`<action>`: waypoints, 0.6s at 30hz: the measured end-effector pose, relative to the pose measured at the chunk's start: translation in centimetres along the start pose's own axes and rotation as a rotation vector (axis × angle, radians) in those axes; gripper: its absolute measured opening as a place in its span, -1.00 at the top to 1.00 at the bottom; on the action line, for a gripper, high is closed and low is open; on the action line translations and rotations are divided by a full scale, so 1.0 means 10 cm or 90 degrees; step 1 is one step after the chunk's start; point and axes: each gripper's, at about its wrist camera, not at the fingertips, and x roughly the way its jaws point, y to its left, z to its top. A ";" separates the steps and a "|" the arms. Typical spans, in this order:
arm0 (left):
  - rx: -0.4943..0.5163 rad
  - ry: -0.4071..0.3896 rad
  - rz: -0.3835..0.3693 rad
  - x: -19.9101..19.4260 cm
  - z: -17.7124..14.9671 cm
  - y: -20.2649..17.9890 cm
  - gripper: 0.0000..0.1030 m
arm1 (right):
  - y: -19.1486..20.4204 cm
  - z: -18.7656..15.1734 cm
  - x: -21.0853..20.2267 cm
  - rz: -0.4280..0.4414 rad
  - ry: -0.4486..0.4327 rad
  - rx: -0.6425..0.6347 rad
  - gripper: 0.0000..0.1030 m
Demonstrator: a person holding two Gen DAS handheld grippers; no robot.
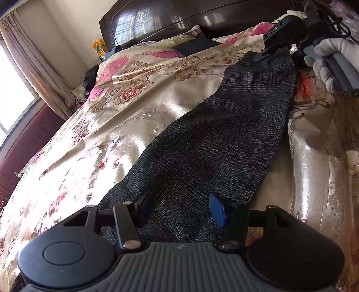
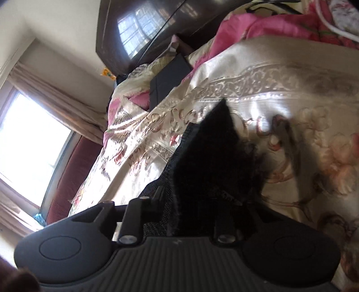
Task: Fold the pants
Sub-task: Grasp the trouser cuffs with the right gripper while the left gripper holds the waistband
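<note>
We have the pants stretched lengthwise across the bed, running from our left gripper toward the headboard. Our left fingers stand released, one either side of the near end of the cloth, which lies slack between them. At the headboard end, our right gripper is clenched on the far edge of the pants and lifts it off the bed.

We judge this to be the start of a lengthwise fold: next, the left fingers need to close on the near end, so the far end can be carried over to meet it.

The left wrist view shows the whole garment and the gloved right hand. The right wrist view shows only dark cloth bunched at the fingers, hiding the tips.
</note>
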 end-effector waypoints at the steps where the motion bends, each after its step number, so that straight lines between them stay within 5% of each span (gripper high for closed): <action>1: -0.001 -0.001 -0.002 0.01 0.02 0.00 -0.34 | 0.00 0.03 0.00 -0.011 0.010 0.012 0.71; 2: 0.001 -0.003 -0.002 0.02 0.03 0.01 -0.34 | 0.00 0.09 -0.03 -0.007 0.019 0.028 0.88; 6: -0.019 -0.050 0.003 -0.04 0.13 0.04 -0.34 | 0.17 0.24 -0.44 0.068 -0.043 0.038 0.89; 8: -0.036 -0.054 -0.003 0.00 0.17 0.03 -0.41 | 0.23 0.25 -0.38 0.021 -0.068 -0.017 0.92; 10: -0.010 -0.019 0.000 0.18 0.20 -0.07 -0.42 | 0.06 0.30 -0.03 -0.058 0.032 0.052 0.89; 15: -0.015 -0.029 -0.006 0.21 0.22 -0.09 -0.43 | 0.18 0.26 -0.20 -0.011 -0.033 0.009 0.90; 18: -0.010 -0.016 -0.005 0.28 0.21 -0.08 -0.44 | 0.02 0.30 0.12 -0.089 0.065 0.024 0.88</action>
